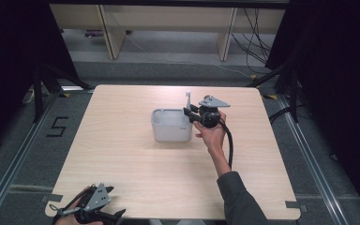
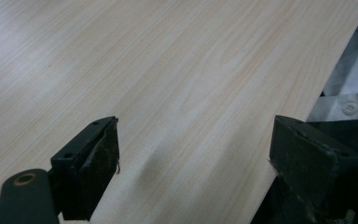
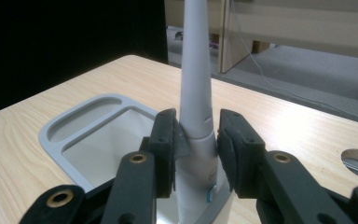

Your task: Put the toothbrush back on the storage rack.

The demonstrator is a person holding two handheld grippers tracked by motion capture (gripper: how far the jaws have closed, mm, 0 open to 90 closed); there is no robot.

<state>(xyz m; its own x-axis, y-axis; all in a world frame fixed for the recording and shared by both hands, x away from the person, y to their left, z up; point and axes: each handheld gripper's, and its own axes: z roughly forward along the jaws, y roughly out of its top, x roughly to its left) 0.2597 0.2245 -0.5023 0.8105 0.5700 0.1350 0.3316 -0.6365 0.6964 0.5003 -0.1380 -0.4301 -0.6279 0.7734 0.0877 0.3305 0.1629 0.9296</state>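
Toothbrush-like white wand stands upright at frame centre, clamped between the jaws of the right gripper, its base over the right edge of the grey bin. To seat it well, the person would likely keep it vertical and lower slowly, releasing only once it rests. At lower left of the high view, the left gripper hangs spread apart over the bare table.

Bare table around grey bin
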